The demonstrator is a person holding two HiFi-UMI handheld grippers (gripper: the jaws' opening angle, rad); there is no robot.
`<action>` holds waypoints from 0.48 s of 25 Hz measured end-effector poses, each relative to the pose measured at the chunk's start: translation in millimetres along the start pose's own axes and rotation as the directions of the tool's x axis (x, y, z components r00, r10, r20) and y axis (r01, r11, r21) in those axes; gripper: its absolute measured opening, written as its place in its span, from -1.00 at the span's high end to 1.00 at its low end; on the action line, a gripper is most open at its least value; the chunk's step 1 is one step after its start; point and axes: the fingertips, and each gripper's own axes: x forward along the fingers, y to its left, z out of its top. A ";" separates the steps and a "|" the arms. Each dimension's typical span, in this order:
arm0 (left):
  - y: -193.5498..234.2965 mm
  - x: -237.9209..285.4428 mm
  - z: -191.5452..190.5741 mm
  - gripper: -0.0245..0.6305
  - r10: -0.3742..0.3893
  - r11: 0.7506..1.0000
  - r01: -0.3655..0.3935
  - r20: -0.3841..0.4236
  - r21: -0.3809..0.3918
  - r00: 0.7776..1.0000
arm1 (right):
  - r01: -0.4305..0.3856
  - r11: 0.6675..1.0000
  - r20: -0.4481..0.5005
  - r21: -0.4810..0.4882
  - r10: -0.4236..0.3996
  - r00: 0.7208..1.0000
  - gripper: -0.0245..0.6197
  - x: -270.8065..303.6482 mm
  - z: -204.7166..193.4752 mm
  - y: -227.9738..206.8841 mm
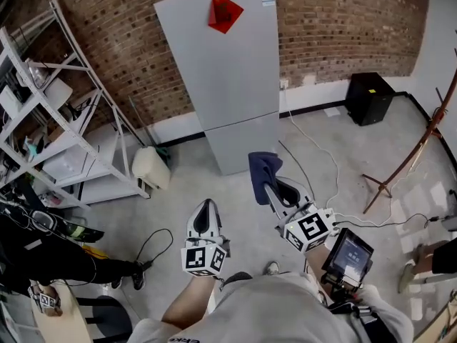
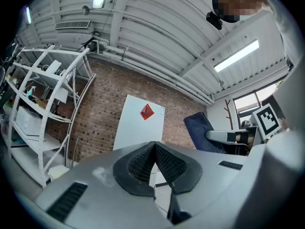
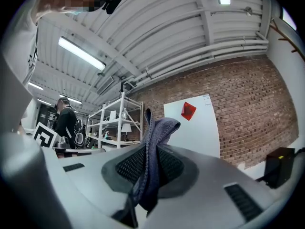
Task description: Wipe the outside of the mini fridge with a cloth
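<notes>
Head view: I stand on the concrete floor well apart from the mini fridge point(image 1: 221, 77), which is upright against the brick wall with a red diamond tag point(image 1: 225, 11) near its top. The right hand-held gripper point(image 1: 273, 186) is raised toward it, clamped on a dark blue cloth point(image 1: 263, 170). The left hand-held gripper point(image 1: 206, 207) hangs lower, carrying nothing. A white cable point(image 1: 321, 148) trails over the floor between me and the door, so I judge the walk-in needs care underfoot. Left gripper view: the jaws are together with nothing between them, and the fridge point(image 2: 136, 128) shows beyond them. This hand seems best kept clear of the door. Right gripper view: the jaws pinch the cloth point(image 3: 155, 137) at its middle, with a bunched fold standing above the pads and the fridge point(image 3: 202, 128) ahead. Only that fold would meet the door, so I would close in, lay the cloth's broad side flat on the panel, and stroke from the top downward. The grip should be firm enough that the fabric does not slide out.
</notes>
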 end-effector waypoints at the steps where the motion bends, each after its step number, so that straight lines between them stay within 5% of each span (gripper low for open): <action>1: 0.6 8.7 -0.4 0.95 0.004 1.000 -0.004 0.000 -0.001 1.000 | 0.000 1.000 -0.002 0.002 0.000 1.000 0.73 6.0 -0.1 -8.0; 12: 48.9 106.2 -13.1 0.95 -0.002 1.000 0.002 0.019 0.006 1.000 | -0.019 1.000 -0.003 -0.016 0.019 1.000 0.73 107.4 -16.6 -55.6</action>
